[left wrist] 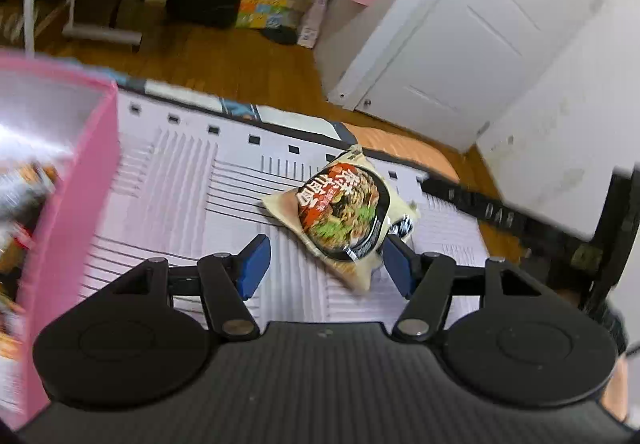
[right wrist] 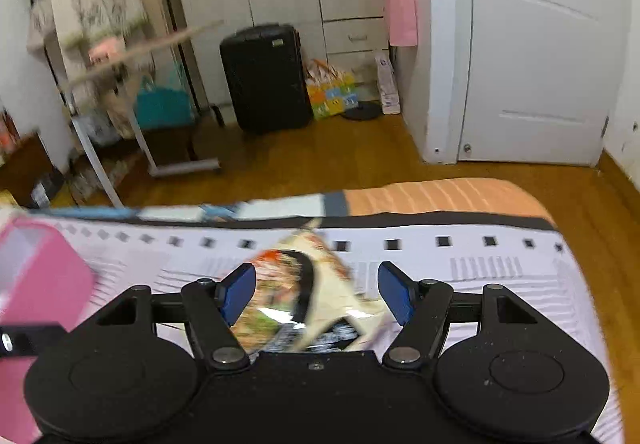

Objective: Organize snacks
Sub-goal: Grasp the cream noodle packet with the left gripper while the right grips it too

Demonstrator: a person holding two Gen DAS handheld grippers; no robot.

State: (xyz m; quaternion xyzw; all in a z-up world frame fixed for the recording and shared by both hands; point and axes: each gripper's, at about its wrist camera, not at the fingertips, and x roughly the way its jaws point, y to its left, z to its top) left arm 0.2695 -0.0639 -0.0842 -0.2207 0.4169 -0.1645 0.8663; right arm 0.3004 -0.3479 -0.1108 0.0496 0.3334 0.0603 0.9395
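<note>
A cream noodle packet point(left wrist: 344, 215) with a black bowl picture lies on the white patterned bedspread point(left wrist: 200, 179). My left gripper point(left wrist: 326, 264) is open just above the bed, its blue pads either side of the packet's near corner, not touching it. In the right wrist view the same packet point(right wrist: 304, 292), blurred, lies between the wide-open jaws of my right gripper point(right wrist: 316, 294). A pink storage box point(left wrist: 76, 195) holding several snack packs stands at the left; it also shows in the right wrist view point(right wrist: 36, 284).
The bed's far edge drops to a wooden floor point(right wrist: 328, 159). A black suitcase point(right wrist: 266, 77), a clothes rack point(right wrist: 104, 55), a wardrobe and a white door point(right wrist: 536, 51) stand beyond. The other gripper's black body point(left wrist: 600, 236) shows at the left view's right side.
</note>
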